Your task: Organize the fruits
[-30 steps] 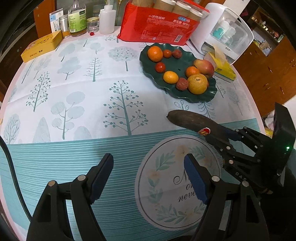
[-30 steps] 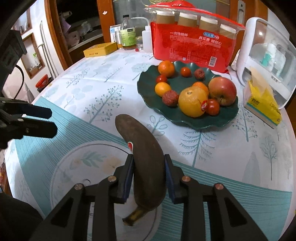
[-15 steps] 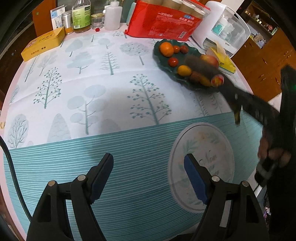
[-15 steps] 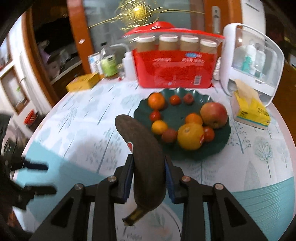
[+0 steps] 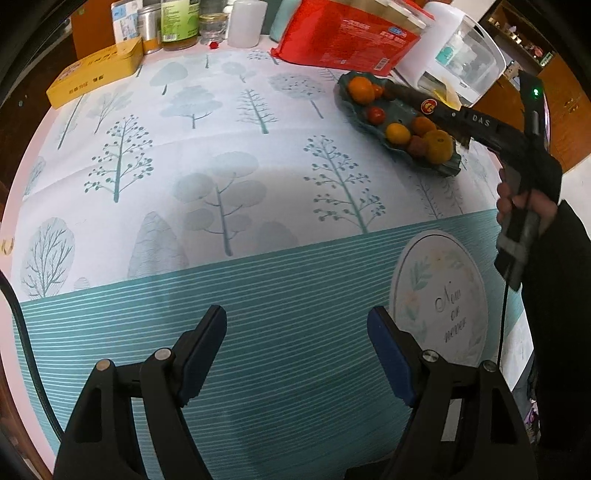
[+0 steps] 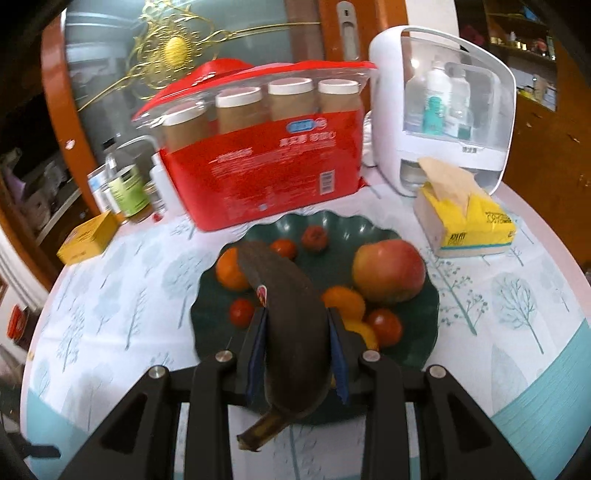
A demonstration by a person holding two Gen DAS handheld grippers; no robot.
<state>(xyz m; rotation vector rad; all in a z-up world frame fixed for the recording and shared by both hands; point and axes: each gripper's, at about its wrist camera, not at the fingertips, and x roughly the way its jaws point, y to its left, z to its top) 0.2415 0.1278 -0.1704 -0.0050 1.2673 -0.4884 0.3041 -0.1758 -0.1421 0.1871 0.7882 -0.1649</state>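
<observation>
My right gripper (image 6: 297, 325) is shut on a dark, overripe banana (image 6: 291, 317) with a red sticker and holds it above the dark green fruit plate (image 6: 210, 306). The plate holds an apple (image 6: 388, 269), oranges, small red fruits and a lychee. In the left wrist view the banana (image 5: 410, 96) hangs over the plate (image 5: 369, 123) at the far right, with the right gripper (image 5: 443, 110) on it. My left gripper (image 5: 297, 350) is open and empty, low over the teal striped part of the tablecloth.
Behind the plate stand a red pack of paper cups (image 6: 258, 166), a white lidded box (image 6: 443, 107), a yellow tissue pack (image 6: 465, 221), bottles and jars (image 5: 177, 22) and a yellow tin (image 5: 96, 70). The round table's edge curves close on the left.
My right gripper has carried the banana from near the table's front forward and up over the fruit plate. My left gripper has stayed open and drifted left, away from the plate.
</observation>
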